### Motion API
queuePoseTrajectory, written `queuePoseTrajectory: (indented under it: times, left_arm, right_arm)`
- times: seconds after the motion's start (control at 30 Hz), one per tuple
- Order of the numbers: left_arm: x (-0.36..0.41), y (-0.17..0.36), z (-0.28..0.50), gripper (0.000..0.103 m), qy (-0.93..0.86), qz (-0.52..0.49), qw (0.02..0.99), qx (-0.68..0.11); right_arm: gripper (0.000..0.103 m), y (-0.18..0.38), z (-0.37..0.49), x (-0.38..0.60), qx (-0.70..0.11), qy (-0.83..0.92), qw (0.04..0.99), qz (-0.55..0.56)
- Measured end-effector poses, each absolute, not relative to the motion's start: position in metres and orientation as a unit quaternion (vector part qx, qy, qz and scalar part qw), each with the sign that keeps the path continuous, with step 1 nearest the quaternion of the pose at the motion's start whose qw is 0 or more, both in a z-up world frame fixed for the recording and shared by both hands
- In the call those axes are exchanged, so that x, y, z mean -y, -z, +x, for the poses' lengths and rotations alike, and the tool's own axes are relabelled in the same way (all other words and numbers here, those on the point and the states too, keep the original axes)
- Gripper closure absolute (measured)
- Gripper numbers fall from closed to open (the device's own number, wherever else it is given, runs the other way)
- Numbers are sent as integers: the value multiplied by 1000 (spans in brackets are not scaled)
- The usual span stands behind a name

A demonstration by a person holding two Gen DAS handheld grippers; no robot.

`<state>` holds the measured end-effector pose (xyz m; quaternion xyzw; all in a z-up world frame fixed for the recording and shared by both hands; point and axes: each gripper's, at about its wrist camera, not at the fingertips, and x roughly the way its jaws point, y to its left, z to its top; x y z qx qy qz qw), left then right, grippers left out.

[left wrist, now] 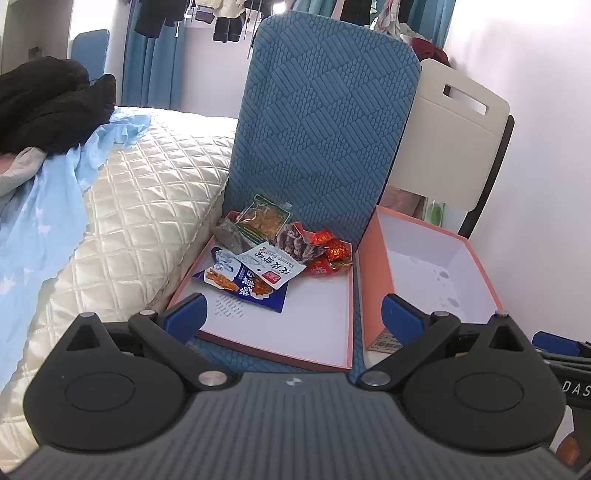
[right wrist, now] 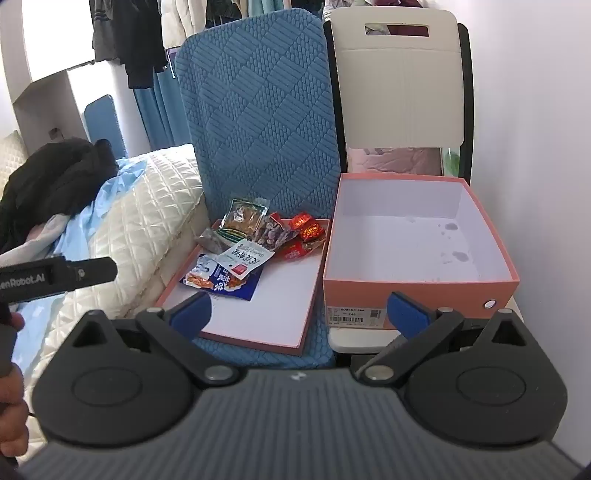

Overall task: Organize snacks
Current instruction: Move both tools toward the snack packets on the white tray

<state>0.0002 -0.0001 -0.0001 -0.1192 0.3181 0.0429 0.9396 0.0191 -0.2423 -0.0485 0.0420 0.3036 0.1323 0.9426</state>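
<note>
snack packets point(left wrist: 266, 254) lie well beyond both spread jaws.

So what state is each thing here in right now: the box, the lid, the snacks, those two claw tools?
Pink box: open, empty, stained inside.
Box lid: upturned on the blue chair, holding snacks.
Snack packets: sealed, piled at the lid's far end.
Left gripper: open, holding nothing.
Right gripper: open, holding nothing.

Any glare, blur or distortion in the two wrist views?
Left wrist: window blown out, fisheye bows the blue chair, snacks sharp. Right wrist: even light, glints on red wrappers, box sharp, edges curved.
</note>
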Motion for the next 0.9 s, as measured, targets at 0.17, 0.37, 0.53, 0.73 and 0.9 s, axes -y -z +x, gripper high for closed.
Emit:
queuePoseTrajectory:
  times: [0.17,0.37,0.53,0.73,0.9]
  left_arm:
    - [0,-2,6,1,-47,-119,940,-318]
    - [-4,0,13,1,-50,-121,940,-315]
    - [-8,4,9,1,-49,-124,940,-313]
    - [-9,10,11,1,-53,-130,937,-320]
    - [-14,12,15,1,-57,-132,935,-323]
  right_arm:
    - [0,49,23,243,-308,-132,941,43]
    - [0,49,23,247,-308,-130,942,39]
    - [0,57,23,242,-309,-125,942,39]
    - [0,58,27,241,-311,-125,942,35]
    - [0,60,28,239,-312,-125,941,34]
